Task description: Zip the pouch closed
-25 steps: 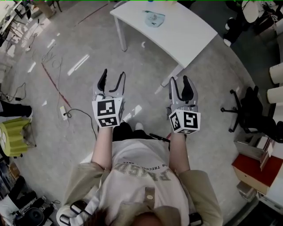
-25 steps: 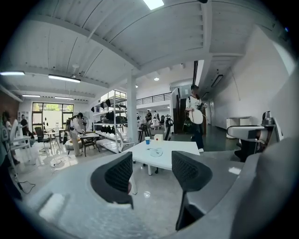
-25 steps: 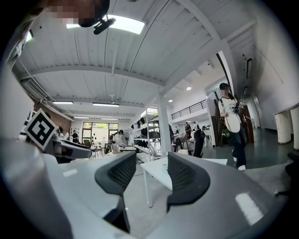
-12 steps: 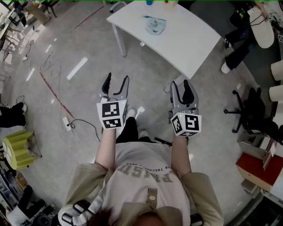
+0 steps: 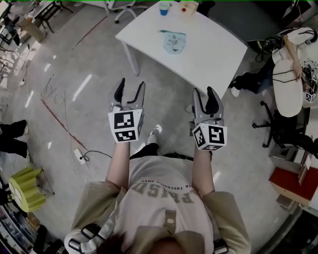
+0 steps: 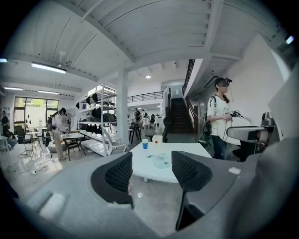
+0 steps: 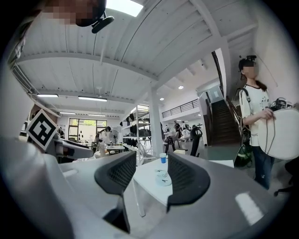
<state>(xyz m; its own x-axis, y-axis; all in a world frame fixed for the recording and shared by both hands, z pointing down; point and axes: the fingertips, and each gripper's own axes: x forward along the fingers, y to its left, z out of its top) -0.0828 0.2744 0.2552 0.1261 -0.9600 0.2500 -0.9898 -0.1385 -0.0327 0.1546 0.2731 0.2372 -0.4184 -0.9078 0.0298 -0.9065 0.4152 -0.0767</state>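
Note:
A pale blue-green pouch [image 5: 174, 41] lies flat on the white table [image 5: 208, 54] ahead of me; it shows small in the left gripper view as pouch [image 6: 162, 161] and in the right gripper view as pouch [image 7: 164, 179]. Both grippers are held in the air above the floor, well short of the table. My left gripper [image 5: 129, 89] is open with nothing between its jaws, as the left gripper [image 6: 150, 170] shows in its own view. My right gripper [image 5: 207, 95] is open and empty too, seen again as the right gripper [image 7: 152, 172].
A blue cup [image 5: 164, 8] and a small box [image 5: 186, 6] stand at the table's far edge. A person [image 5: 293, 54] carries a round white board at the right. Office chairs [image 5: 278, 119], a cable on the floor [image 5: 89, 154] and a green stool [image 5: 22, 186] surround me.
I have walked closer to the table; it and the pouch have slid down and nearer in the head view. Both grippers stay raised and open. A person has come into view at the right.

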